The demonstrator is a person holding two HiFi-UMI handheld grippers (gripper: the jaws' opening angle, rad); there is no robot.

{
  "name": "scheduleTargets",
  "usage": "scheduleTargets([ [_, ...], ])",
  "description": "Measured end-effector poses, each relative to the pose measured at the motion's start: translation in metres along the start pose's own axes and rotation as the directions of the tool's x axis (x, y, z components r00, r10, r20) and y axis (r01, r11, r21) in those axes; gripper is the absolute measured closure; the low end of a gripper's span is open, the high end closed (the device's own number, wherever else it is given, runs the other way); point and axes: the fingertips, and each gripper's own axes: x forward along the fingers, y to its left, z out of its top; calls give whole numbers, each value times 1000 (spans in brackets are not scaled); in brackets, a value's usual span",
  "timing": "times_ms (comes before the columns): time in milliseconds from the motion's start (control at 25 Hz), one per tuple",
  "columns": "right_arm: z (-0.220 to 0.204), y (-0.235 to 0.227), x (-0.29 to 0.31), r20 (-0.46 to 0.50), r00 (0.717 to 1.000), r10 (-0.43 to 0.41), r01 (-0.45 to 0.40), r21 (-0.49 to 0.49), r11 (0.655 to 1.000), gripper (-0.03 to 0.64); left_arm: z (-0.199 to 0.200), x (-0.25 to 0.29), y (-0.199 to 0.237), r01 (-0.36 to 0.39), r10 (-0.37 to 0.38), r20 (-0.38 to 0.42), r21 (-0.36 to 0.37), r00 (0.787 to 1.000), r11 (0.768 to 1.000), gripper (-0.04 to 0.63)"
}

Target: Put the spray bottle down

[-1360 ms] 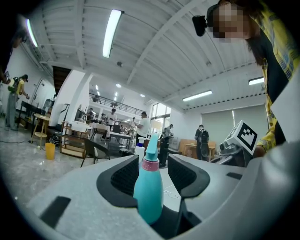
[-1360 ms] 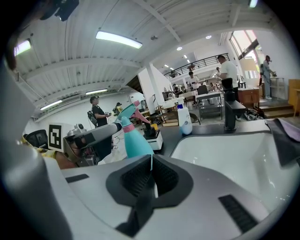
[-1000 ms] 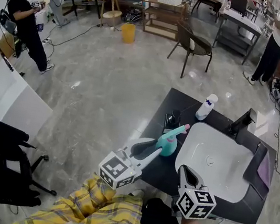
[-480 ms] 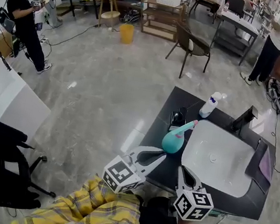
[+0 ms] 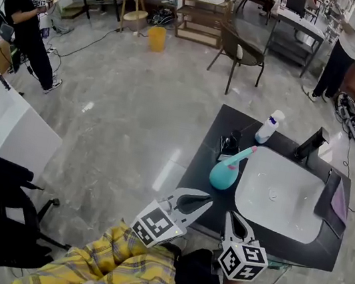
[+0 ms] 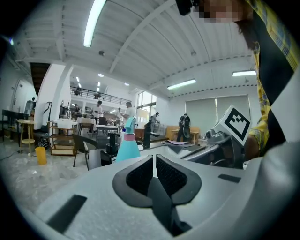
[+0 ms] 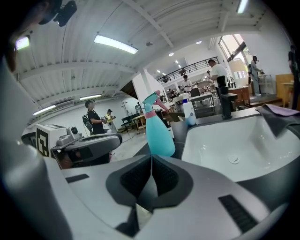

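Observation:
The teal spray bottle (image 5: 225,174) stands upright and alone on the black counter (image 5: 204,150), just left of the white sink (image 5: 284,220). My left gripper (image 5: 208,202) hangs at the counter's near edge, short of the bottle, shut and empty. To its right my right gripper (image 5: 231,216) is also shut and empty. In the left gripper view the bottle (image 6: 127,143) rises beyond my closed left gripper (image 6: 154,157). The right gripper view shows the bottle (image 7: 158,133) just past my closed right gripper (image 7: 151,160).
A white spray bottle (image 5: 269,126), a black tap (image 5: 311,146) and a small black item (image 5: 230,143) stand at the back of the counter. A purple cloth (image 5: 340,202) lies right of the sink. A chair (image 5: 239,52) and several people are farther off on the floor.
My left gripper has let go of the teal bottle, closed and drawn back toward me. The right gripper has pulled back too. The bottle now stands free.

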Motion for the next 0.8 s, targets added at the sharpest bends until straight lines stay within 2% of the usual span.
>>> scheduleTargets([
  [280, 3, -1, -9, 18, 1000, 1, 0, -40, 999, 609, -1, -2, -3, -17, 17, 10, -44, 1000, 999, 571],
  [600, -16, -1, -36, -7, 1000, -9, 9, 1, 1000, 609, -9, -10, -27, -31, 30, -12, -57, 999, 998, 571],
  [800, -23, 2, -46, -8, 1000, -9, 9, -10, 1000, 609, -15, -18, -43, -28, 27, -18, -63, 999, 998, 571],
])
